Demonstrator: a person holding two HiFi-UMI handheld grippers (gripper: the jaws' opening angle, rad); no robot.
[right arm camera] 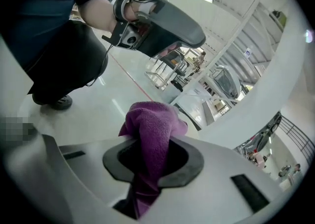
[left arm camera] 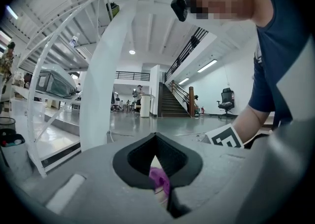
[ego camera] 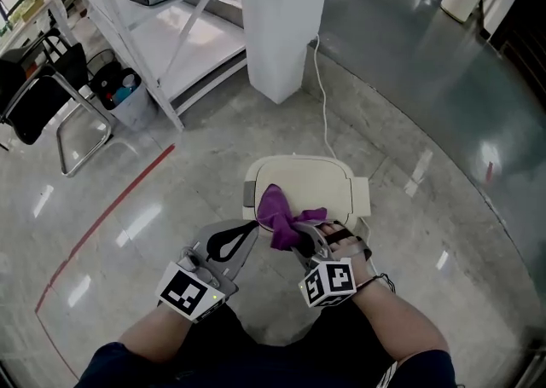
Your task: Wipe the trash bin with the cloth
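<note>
A cream trash bin (ego camera: pixel 317 180) with a closed lid stands on the floor just ahead of me. My right gripper (ego camera: pixel 300 237) is shut on a purple cloth (ego camera: pixel 276 212), and the bunched cloth rests against the lid's near edge. In the right gripper view the cloth (right arm camera: pixel 150 129) sticks up from between the jaws of that gripper (right arm camera: pixel 152 161). My left gripper (ego camera: pixel 243 234) hovers by the bin's near left corner with its jaws together and nothing held. Past the left gripper (left arm camera: pixel 157 169), a bit of the cloth (left arm camera: pixel 160 181) shows.
A white pillar (ego camera: pixel 286 20) rises behind the bin, with a white cable (ego camera: pixel 324 113) running along the floor to it. A white shelf frame (ego camera: pixel 171 37), a black chair (ego camera: pixel 47 96) and a small basket (ego camera: pixel 124 92) stand at the far left. A red line (ego camera: pixel 102 216) crosses the floor.
</note>
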